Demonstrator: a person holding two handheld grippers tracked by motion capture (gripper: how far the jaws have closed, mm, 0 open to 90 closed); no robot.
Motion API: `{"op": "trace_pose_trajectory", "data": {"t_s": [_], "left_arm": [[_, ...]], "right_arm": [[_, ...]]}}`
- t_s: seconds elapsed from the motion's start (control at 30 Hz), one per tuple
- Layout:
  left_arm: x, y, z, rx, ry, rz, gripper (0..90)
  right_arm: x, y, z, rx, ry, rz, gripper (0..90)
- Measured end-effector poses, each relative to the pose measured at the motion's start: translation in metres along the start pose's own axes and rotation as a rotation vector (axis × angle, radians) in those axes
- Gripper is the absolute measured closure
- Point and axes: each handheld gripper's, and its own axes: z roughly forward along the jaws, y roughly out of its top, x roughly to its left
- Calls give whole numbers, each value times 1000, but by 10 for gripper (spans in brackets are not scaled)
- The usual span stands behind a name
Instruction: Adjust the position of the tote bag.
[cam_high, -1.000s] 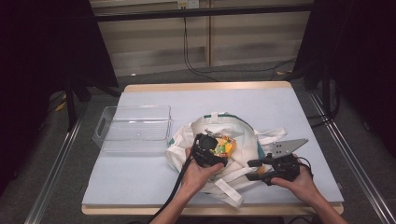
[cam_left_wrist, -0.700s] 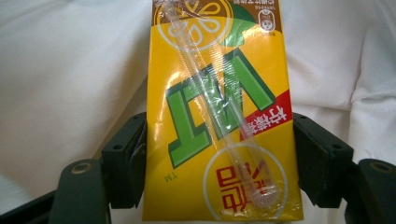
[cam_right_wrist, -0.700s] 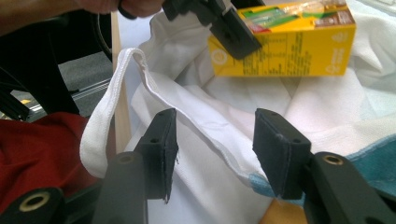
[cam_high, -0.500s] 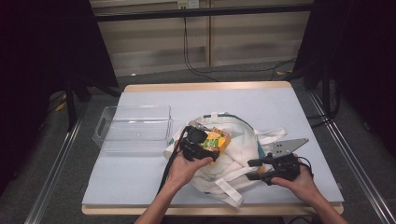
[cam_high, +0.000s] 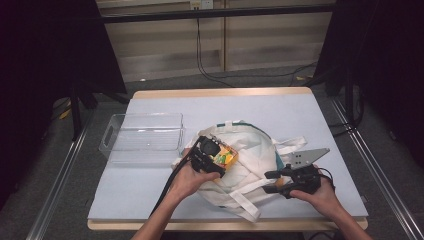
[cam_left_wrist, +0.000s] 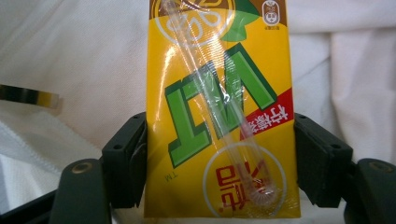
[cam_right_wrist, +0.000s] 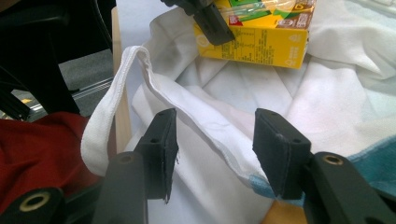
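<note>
On the table (cam_high: 150, 200), left fingers (cam_left_wrist: 219, 163) clamp the juice carton (cam_left_wrist: 219, 107); right fingers (cam_right_wrist: 212, 149) gape around the tote bag (cam_right_wrist: 327, 102)

**Black grippers, bare forearms**

Both grippers, left (cam_high: 220, 161) and right (cam_high: 274, 181), are black with blocky jaws and brass-coloured screws. A black cable (cam_high: 167, 187) trails from the left one (a grey three-cornered plate (cam_high: 307, 157) tops the right). No sleeves reach the forearms.
</note>
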Motion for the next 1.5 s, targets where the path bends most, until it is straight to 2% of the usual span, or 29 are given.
{"op": "trace_pose_trajectory", "data": {"t_s": [0.3,0.37,0.47,0.5,0.53,0.63,0.7,0.87,0.9,0.93,0.97,1.03,1.17,1.2,1.27,1.37,1.43,1.5], "left_arm": [[0,1,12,65,11,44,293],[0,2,14,74,11,40,293],[2,4,15,114,-5,41,294],[3,4,16,113,-6,52,293],[3,4,16,124,-10,48,292],[5,3,15,116,-22,44,289],[6,1,15,90,-32,27,287],[8,-2,6,33,-38,15,278],[9,-2,4,4,-37,15,260],[9,-2,1,-5,-39,10,234],[9,-3,0,-31,-43,-12,222],[10,-4,-4,-67,-52,-7,179],[11,-9,-14,-169,-77,-15,174],[11,-11,-17,-204,-83,2,197],[9,-15,-21,-268,-90,10,215],[6,-24,-24,-349,-96,64,231],[6,-31,-22,-378,-87,80,246],[7,-38,-20,-379,-80,82,251]], "right_arm": [[0,0,0,0,0,-3,497],[1,0,0,1,0,-2,497],[0,-1,0,1,0,-2,497],[0,-1,0,3,0,0,497],[0,-1,0,0,1,-2,497],[1,-1,0,-2,2,-4,497],[0,0,-1,-4,-2,-4,496],[0,0,0,-4,-2,-2,492],[0,0,0,-3,-2,-2,489],[0,0,0,-3,-2,-3,487],[0,0,0,-1,-2,-3,487],[1,0,0,-3,0,-3,485],[1,0,-1,-10,-3,-7,483],[1,0,-1,-12,-2,-5,483],[1,1,-1,-17,-1,-6,482],[2,1,-2,-26,0,-10,478],[2,1,-3,-31,0,-10,476],[3,2,-3,-36,-2,-12,476]]}}
